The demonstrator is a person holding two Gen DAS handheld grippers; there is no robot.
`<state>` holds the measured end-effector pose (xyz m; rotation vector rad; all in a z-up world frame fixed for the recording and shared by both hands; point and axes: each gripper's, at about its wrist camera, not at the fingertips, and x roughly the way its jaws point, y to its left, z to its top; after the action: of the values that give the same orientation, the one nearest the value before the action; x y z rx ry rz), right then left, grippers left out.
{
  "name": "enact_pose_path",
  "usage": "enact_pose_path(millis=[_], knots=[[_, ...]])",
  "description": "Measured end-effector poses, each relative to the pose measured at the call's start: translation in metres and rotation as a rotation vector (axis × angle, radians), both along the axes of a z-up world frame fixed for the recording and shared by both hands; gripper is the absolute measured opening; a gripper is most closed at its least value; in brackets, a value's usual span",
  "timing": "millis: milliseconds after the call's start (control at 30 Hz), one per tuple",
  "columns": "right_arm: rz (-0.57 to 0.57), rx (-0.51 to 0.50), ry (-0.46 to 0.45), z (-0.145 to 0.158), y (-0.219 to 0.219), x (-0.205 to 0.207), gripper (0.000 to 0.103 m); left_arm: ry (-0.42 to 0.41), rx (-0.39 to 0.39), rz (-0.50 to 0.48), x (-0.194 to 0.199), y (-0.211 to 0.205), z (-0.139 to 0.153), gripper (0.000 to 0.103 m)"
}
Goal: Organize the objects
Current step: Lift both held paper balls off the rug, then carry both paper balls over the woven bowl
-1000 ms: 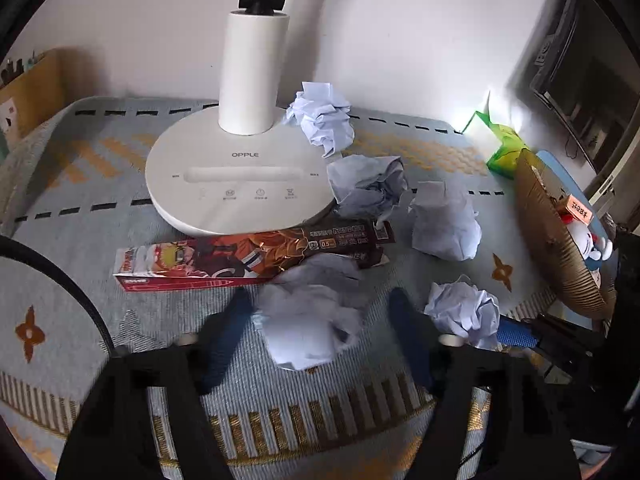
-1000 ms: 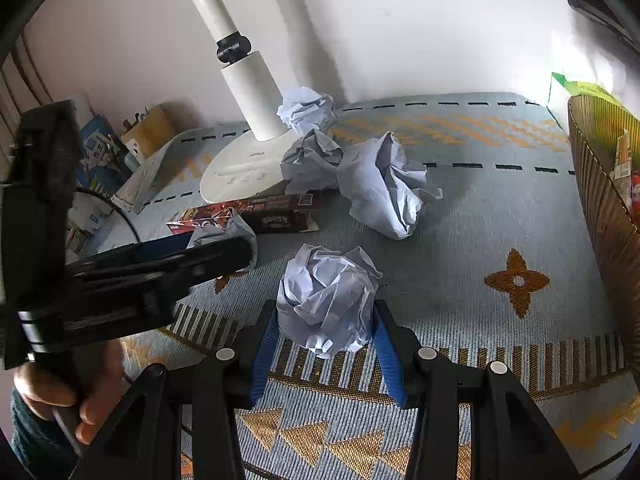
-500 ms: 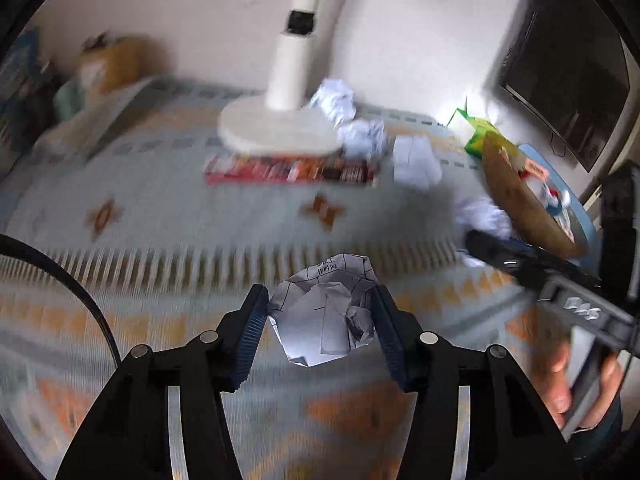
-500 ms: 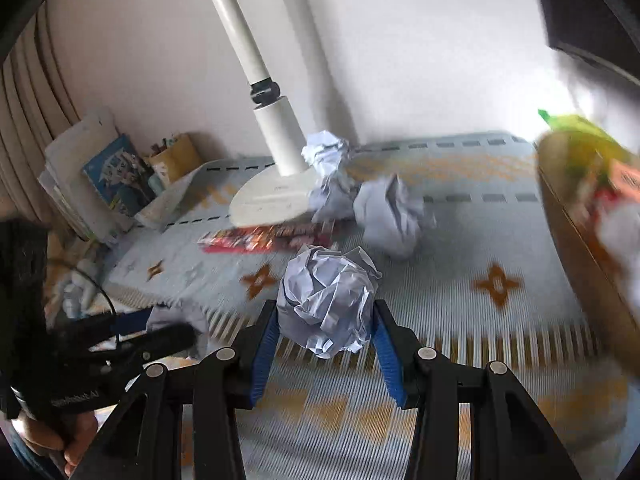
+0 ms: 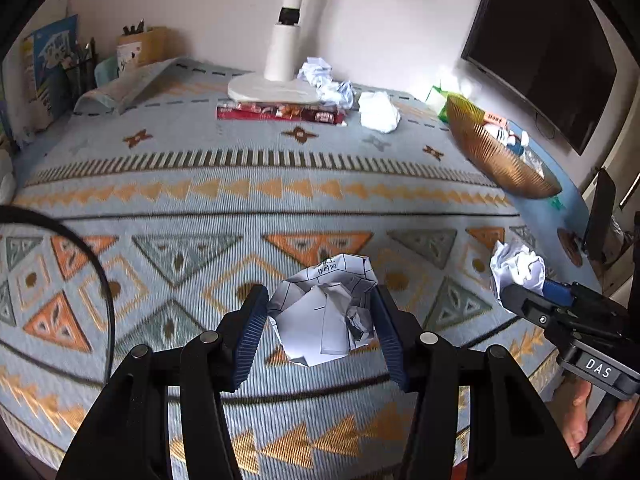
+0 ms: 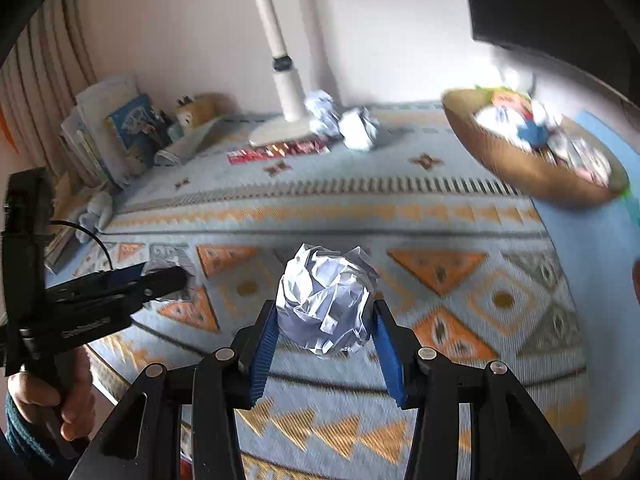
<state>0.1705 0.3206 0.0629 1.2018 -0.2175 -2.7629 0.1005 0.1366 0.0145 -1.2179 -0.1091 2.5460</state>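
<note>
One patterned cloth (image 5: 168,184) covers the whole table surface. One dark screen (image 5: 540,64) hangs on the wall at the right. One white lamp (image 5: 280,80) stands at the far edge, with one flat red box (image 5: 280,113) lying just in front of its base. One woven bowl (image 5: 492,152) sits tilted at the right edge, filled with small items. Five crumpled paper balls are visible: three loose balls (image 5: 374,112) rest beside the lamp base, well apart from both grippers. The left gripper (image 5: 320,326) clamps one printed paper ball (image 5: 326,312) between its blue pads, above the near cloth border. The right gripper (image 6: 326,336) clamps one plain paper ball (image 6: 326,300) likewise, pads pressing both sides.
</note>
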Motion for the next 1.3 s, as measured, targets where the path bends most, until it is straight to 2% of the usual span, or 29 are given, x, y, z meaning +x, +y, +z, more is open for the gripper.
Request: enact_pose_path(millis=[67,133,167,200,267,433,467,500,533,667,767,967,1133,1300], knots=[[-0.013,-0.002,-0.028,-0.009,0.004,0.004,0.049,-0.006,0.003,0.003,0.004,-0.001,-0.004,0.050],[-0.023,-0.026,-0.050,-0.014,0.010,0.005,0.062,0.003,0.023,0.007,0.005,-0.004,-0.005,0.050],[-0.030,-0.045,-0.050,-0.015,0.014,0.006,0.075,0.003,0.028,0.006,0.006,-0.005,-0.006,0.050],[-0.037,-0.055,-0.044,-0.015,0.016,0.008,0.080,0.005,0.032,0.004,0.005,-0.006,-0.006,0.050],[-0.050,-0.070,-0.019,-0.013,0.020,0.011,0.081,0.011,0.039,0.003,0.005,-0.006,-0.006,0.050],[-0.082,-0.026,-0.018,-0.017,0.018,0.005,0.080,0.026,0.031,-0.001,0.003,-0.002,-0.006,0.050],[-0.081,-0.014,-0.033,-0.020,0.016,0.002,0.072,0.028,0.026,-0.002,0.003,-0.002,-0.006,0.050],[-0.077,-0.004,-0.037,-0.021,0.015,0.001,0.051,0.028,0.025,-0.001,0.003,-0.001,-0.005,0.050],[-0.076,0.011,-0.037,-0.022,0.013,0.001,0.048,0.027,0.027,0.000,0.002,-0.001,-0.005,0.050],[-0.088,0.024,0.000,-0.014,0.013,0.005,0.047,0.029,0.057,-0.007,0.003,0.003,0.001,0.050],[-0.094,0.015,0.046,0.001,0.020,0.012,0.047,0.046,0.094,-0.037,0.001,0.012,0.019,0.050],[-0.176,0.059,0.136,0.036,0.056,0.020,0.047,0.135,0.123,-0.148,-0.026,0.056,0.082,0.050],[-0.291,0.095,0.252,0.096,0.115,0.014,0.047,0.256,0.137,-0.265,-0.061,0.124,0.138,0.050],[-0.427,0.085,0.349,0.152,0.171,-0.003,0.047,0.278,0.177,-0.355,-0.111,0.198,0.168,0.050]])
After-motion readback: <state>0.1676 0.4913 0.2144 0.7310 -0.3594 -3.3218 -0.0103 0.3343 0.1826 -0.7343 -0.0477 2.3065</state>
